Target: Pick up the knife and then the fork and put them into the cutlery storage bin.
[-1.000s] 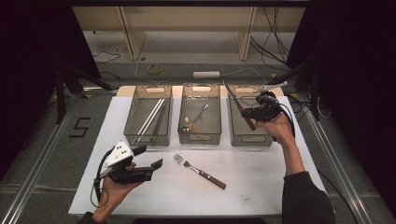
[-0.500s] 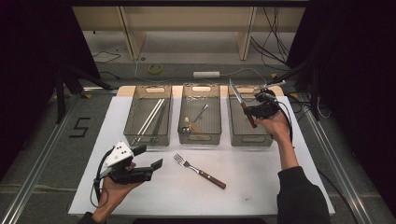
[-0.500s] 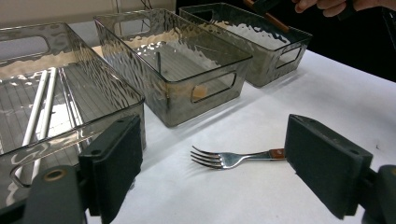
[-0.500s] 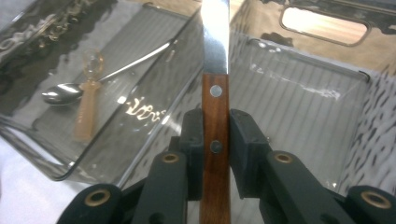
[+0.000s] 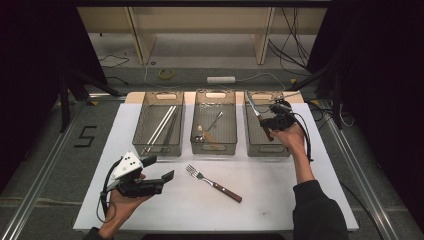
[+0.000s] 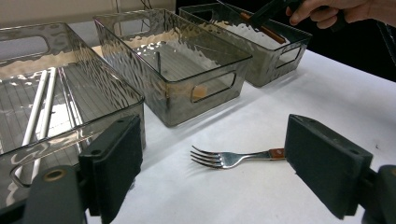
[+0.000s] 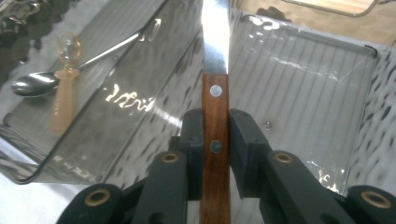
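The left gripper [image 5: 159,175] rests released on the counter [image 5: 280,200] near the fork [image 5: 212,182]; keep it there. The right gripper [image 5: 264,124] clamps the knife [image 7: 215,116] by its wooden handle over the right bin [image 5: 285,150]. Lower it level, blade lengthwise, before letting go.

A white table [image 5: 310,200] stands on grey floor [image 5: 45,150], with dark curtains [image 5: 30,60] flanking wooden shelving [image 5: 200,25].

Black hand-held gripper [image 5: 162,170], white top, dark sleeve [image 5: 320,210]
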`<state>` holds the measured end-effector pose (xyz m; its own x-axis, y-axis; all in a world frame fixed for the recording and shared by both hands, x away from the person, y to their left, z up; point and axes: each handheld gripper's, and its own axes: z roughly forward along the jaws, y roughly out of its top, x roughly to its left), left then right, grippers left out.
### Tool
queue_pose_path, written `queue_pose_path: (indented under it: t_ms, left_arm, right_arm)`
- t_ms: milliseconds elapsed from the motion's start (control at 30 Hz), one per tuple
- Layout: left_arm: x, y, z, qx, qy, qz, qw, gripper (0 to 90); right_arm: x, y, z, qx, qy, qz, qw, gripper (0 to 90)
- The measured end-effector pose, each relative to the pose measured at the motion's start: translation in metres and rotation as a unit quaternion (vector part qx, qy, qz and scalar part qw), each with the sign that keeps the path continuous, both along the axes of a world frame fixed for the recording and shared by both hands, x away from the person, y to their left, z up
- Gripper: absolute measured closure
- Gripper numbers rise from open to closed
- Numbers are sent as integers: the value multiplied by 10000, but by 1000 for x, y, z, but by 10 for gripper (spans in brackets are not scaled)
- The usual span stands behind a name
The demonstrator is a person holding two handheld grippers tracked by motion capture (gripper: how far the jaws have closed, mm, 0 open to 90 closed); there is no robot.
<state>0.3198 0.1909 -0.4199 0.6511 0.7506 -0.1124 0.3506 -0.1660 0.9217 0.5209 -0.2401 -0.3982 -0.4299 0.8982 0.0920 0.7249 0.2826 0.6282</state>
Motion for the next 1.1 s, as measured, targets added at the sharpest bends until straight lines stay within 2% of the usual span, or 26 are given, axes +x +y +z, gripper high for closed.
queue_pose_path:
  t_ms: [467, 533, 567, 600, 700, 933, 1100]
  left_arm:
    - [0, 0, 0, 0, -4, 0, 10000, 189]
    - [0, 0, 0, 3, -1, -3, 10000, 189]
    - [0, 0, 0, 3, -1, -3, 10000, 189]
    - [0, 0, 0, 2, -1, -4, 10000, 189]
    - [0, 0, 0, 4, 0, -3, 10000, 189]
    - [0, 0, 0, 10, -5, -6, 10000, 189]
    - [0, 0, 0, -2, -15, 6, 10000, 189]
  right_arm:
    - [4, 1, -12, -113, 143, -221, 9996, 769]
    - [5, 0, -14, -57, 240, -244, 9994, 760]
    - [5, 0, -16, -11, 329, -251, 9991, 747]
    - [5, 0, -16, 3, 352, -245, 9991, 691]
    - [6, 1, -15, 94, 418, -181, 9989, 597]
    - [-2, 3, -5, 162, 176, 25, 9997, 519]
    - [-12, 7, 4, 223, 7, 343, 9992, 457]
